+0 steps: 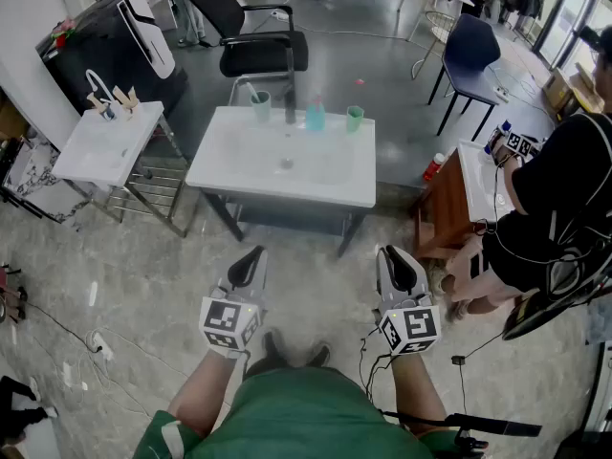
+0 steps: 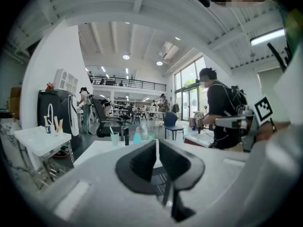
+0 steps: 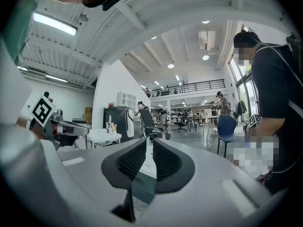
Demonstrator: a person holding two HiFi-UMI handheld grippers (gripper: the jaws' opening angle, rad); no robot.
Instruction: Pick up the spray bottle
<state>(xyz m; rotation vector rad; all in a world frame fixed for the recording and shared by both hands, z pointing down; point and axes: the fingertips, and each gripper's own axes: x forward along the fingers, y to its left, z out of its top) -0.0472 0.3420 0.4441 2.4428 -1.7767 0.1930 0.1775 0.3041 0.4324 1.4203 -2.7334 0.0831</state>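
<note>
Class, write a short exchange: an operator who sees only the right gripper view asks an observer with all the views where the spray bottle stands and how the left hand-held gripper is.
Operator: I can't make out the table top. Where is the spray bottle?
Observer: The blue spray bottle stands at the far edge of the white basin table, between a dark bottle and a green cup.
Operator: And the left hand-held gripper?
Observer: The left hand-held gripper is shut and empty, held over the floor short of the table.
</note>
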